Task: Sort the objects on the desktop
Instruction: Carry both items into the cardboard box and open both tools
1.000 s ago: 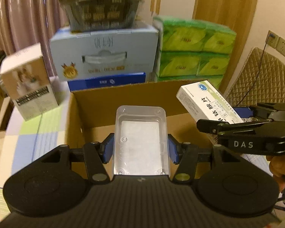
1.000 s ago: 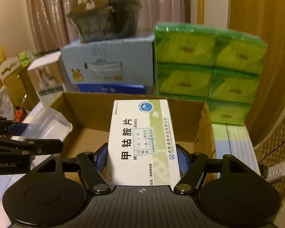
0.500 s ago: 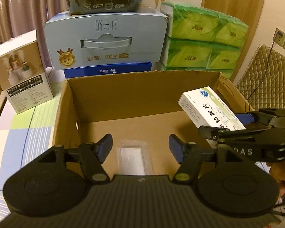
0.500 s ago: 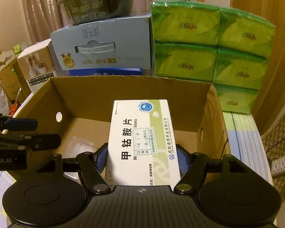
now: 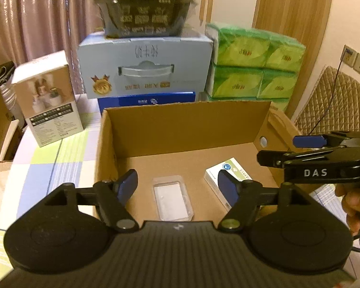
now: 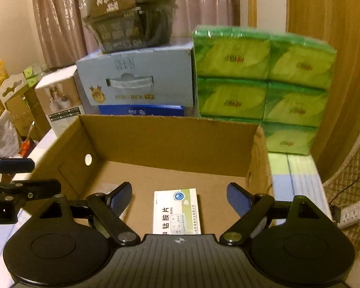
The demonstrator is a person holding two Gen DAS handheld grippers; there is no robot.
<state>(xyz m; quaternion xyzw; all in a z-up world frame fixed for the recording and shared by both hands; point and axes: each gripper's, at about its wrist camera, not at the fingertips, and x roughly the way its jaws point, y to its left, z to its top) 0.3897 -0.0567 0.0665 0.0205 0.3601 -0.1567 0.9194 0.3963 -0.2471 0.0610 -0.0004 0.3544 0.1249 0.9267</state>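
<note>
Cardboard box [image 5: 187,129] sits under both grippers; the left gripper [image 5: 177,187] is opening, empty, over the clear plastic tray [image 5: 172,198] below, and the right gripper [image 6: 179,200] is opening, empty, above the white medicine box [image 6: 176,211] on the floor

Medicine box [image 6: 176,212] near end is hidden under the gripper body, and the dark bowl [image 5: 144,7] up top is blurry, print unreadable.

Behind the carton a pale blue carry-box [image 5: 145,70] sits on a flat dark blue box [image 5: 146,100], a dark plastic bowl [image 5: 144,7] on top; green tissue packs [image 6: 264,81] stacked beside, white photo box [image 5: 48,100] left
</note>
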